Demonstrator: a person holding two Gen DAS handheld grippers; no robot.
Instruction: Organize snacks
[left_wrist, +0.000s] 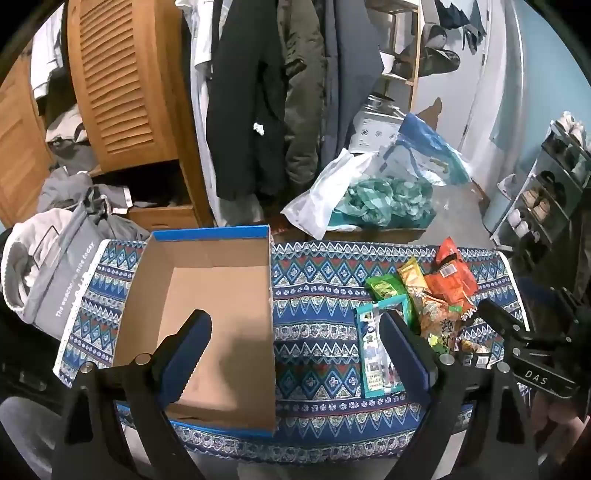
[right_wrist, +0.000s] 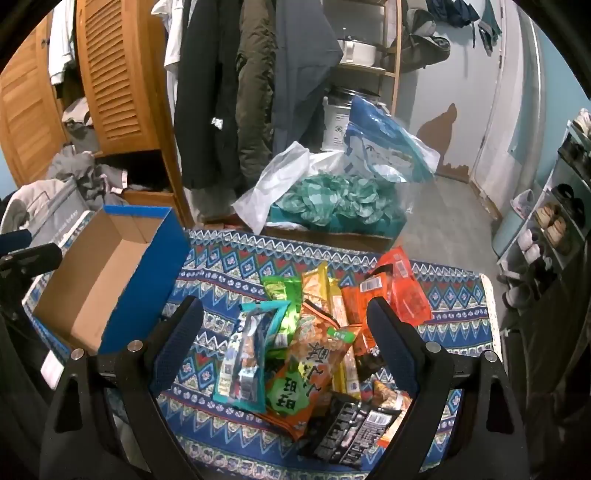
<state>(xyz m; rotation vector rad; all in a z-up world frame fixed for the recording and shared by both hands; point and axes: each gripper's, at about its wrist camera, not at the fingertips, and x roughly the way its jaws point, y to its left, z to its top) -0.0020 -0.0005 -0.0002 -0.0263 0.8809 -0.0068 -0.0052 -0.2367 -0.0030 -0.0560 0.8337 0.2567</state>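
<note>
1. L gripper (left_wrist: 295, 332) jaws wide apart, nothing betw them, above box edge & cloth
2. R gripper (right_wrist: 286, 321) jaws wide apart too, over snack pile (right_wrist: 314, 339), not touching it
3. Snacks heaped on patterned cloth (right_wrist: 221, 266), R of cardboard box (left_wrist: 207, 295); box open, no snacks in it
4. Behind: plastic bags (right_wrist: 332, 184), hanging coats (right_wrist: 236, 92), wooden louvred cabinet (left_wrist: 118, 81)

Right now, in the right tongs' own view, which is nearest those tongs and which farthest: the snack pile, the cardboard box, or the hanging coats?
1. Snack pile: on the patterned cloth, seen between the open right tongs.
2. Cardboard box: to the left on the same cloth, empty.
3. Hanging coats: beyond the table's far edge, at the back.
</note>
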